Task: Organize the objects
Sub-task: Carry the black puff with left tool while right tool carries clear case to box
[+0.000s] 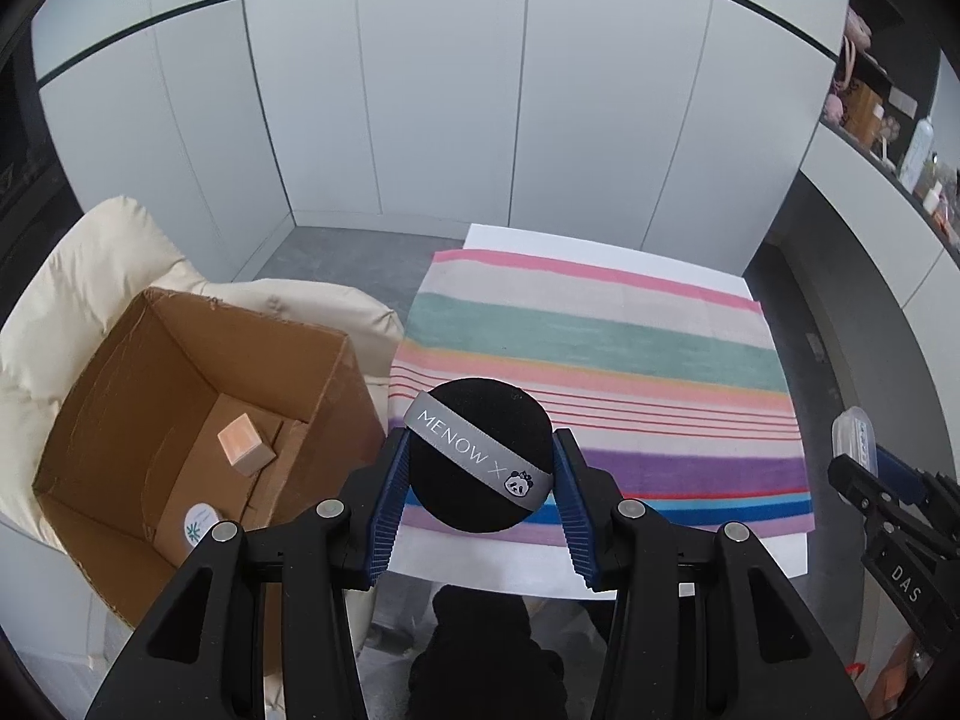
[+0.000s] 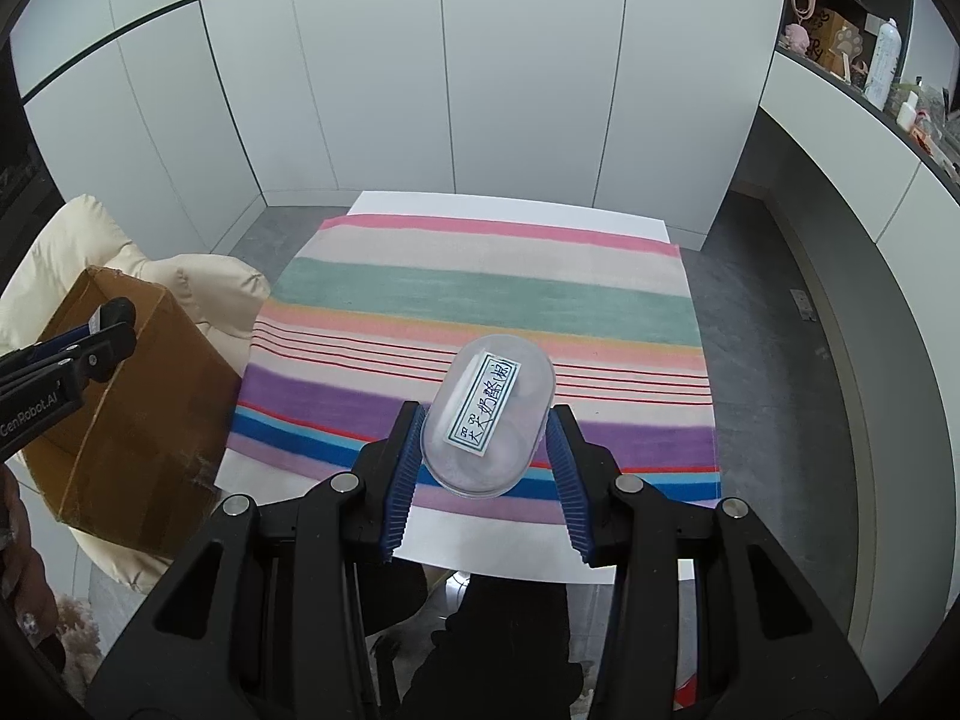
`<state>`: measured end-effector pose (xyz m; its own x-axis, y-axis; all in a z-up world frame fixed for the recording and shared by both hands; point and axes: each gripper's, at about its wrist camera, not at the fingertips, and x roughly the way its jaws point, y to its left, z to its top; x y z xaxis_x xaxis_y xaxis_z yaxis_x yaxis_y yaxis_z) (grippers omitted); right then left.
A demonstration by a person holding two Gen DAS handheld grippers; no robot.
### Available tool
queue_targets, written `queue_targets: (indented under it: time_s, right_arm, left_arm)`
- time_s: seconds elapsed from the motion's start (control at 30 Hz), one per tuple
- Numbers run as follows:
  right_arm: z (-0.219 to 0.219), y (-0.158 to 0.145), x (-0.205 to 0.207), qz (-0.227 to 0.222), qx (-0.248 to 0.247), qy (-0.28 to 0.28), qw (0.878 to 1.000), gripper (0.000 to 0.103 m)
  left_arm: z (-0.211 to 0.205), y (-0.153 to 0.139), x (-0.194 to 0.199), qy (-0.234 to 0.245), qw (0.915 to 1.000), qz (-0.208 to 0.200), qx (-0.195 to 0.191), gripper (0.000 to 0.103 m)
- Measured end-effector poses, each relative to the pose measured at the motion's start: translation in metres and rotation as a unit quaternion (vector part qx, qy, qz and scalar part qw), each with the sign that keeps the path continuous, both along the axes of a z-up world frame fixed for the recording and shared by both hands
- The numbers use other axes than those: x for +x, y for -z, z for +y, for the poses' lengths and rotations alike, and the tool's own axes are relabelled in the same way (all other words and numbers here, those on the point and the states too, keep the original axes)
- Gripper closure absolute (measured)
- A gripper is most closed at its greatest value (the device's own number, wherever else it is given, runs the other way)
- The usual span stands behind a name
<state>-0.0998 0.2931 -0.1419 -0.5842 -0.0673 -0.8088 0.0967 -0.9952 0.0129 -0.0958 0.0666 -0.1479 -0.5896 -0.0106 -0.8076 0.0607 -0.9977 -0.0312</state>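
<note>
The left gripper (image 1: pixel 480 456) is clamped on a black round puff (image 1: pixel 474 450), its blue pads (image 1: pixel 393 486) pressing the puff's two sides; a grey band (image 1: pixel 480 453) printed MENOW X with a small panda runs slantwise across the puff's face. The puff hangs over the near left corner of a striped cloth (image 1: pixel 600 330), which covers most of a white table (image 1: pixel 492 564). Just left of that gripper stands an open cardboard box (image 1: pixel 120 396) on a cream cushion (image 1: pixel 78 276); inside lie a small peach-topped cube (image 1: pixel 243 441) and, nearer, a white disc with a green mark (image 1: pixel 198 522). The right gripper (image 2: pixel 483 450) grips a clear oval case (image 2: pixel 486 420) with a white label (image 2: pixel 483 411) of handwritten characters, blue pads (image 2: pixel 408 462) against its long sides. The case is held above the cloth's near edge, toward the middle of the table. In the left view the right gripper shows at the far right with the case at its tip; in the right view the left gripper shows at the left, in front of the box.
</note>
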Motion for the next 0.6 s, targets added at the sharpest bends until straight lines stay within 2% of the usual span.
queue_targets:
  time_s: [0.33, 0.6]
  right_arm:
    - [-0.046, -0.014, 0.001, 0.013, 0.001, -0.047, 0.999, 0.059]
    - [-0.125, -0.028, -0.010, 0.026, 0.007, -0.119, 0.992, 0.059]
  left_arm:
    - [-0.044, -0.007, 0.007, -0.045, 0.9989, 0.006, 0.004, 0.056]
    - [-0.112, -0.014, 0.018, -0.109, 0.9939, 0.010, -0.001, 0.056]
